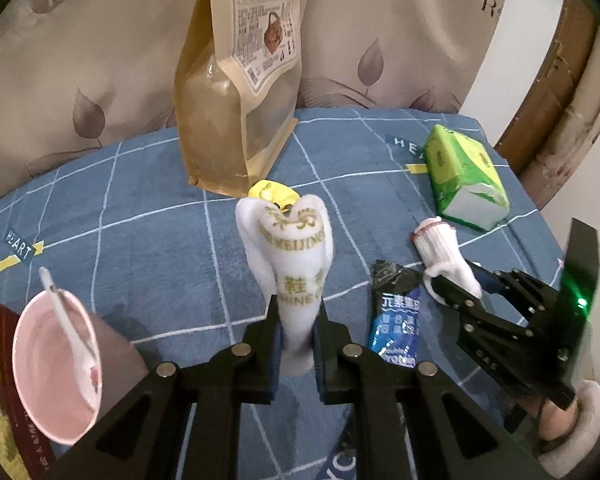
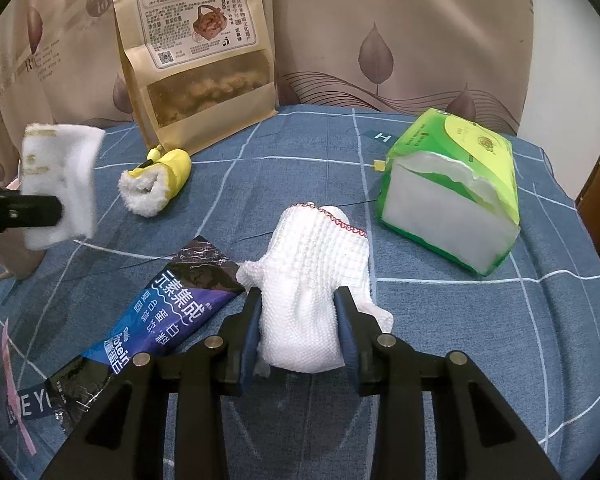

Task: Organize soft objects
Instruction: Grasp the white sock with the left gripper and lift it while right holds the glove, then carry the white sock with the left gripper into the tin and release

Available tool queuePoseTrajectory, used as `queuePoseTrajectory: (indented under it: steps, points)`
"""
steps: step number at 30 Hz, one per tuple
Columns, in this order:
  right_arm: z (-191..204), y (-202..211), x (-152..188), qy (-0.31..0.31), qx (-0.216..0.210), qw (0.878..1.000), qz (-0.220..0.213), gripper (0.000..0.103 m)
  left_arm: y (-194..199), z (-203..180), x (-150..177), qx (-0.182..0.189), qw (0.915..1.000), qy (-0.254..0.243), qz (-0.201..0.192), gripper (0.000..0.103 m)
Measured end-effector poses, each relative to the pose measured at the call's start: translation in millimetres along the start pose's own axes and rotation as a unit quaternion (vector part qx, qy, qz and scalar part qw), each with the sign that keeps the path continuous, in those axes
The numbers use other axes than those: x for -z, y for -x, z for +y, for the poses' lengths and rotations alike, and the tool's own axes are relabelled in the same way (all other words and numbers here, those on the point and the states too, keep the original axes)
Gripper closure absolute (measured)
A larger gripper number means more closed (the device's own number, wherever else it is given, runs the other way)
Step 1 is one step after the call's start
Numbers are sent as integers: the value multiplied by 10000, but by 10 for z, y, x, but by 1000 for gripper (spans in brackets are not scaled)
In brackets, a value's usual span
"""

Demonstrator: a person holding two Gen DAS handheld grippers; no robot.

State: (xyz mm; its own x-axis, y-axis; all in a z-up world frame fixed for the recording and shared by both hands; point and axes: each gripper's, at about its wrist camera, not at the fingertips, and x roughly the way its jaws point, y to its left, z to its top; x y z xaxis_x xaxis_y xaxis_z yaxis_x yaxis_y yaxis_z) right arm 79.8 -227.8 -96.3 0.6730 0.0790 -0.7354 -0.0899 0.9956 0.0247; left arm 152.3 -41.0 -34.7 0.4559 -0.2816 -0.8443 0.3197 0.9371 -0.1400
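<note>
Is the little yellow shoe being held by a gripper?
No, the yellow shoe lies alone on the blue cloth, away from both grippers.

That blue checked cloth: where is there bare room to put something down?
Free: the stretch between the pink bowl and the brown snack bag, and the blue cloth in front of the green tissue pack. Crowded: the middle, around the yellow slipper, protein sachet and knitted glove.

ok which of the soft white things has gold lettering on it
The white cloth pouch shut in the left gripper; the knitted white glove in the right gripper is plain, with only red edge stitching.
</note>
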Motion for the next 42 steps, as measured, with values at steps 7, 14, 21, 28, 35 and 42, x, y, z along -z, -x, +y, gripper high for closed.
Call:
queuePoseTrajectory:
  steps: [7, 14, 21, 28, 35, 42]
  points:
    - [-4, -10, 0, 7, -1, 10000, 4, 68, 252, -14, 72, 233, 9997, 15, -65, 90]
    - [-9, -14, 0, 34, 4, 10000, 10, 68, 512, -27, 134, 299, 9994, -75, -168, 90]
    - [-18, -9, 1, 35, -11, 10000, 9, 68, 786, 13, 181, 197, 9992, -147, -301, 90]
    - [-12, -10, -2, 36, -11, 10000, 9, 68, 1235, 385, 236, -403, 9974, -58, -590, 90]
    - [-9, -8, -3, 41, -15, 10000, 10, 67, 1640, 1211, 441, -1335, 9871, 570, -678, 90]
    - [-3, -7, -2, 63, 6, 10000, 15, 66, 1940, 2088, 762, -2196, 9649, 1322, -561, 90]
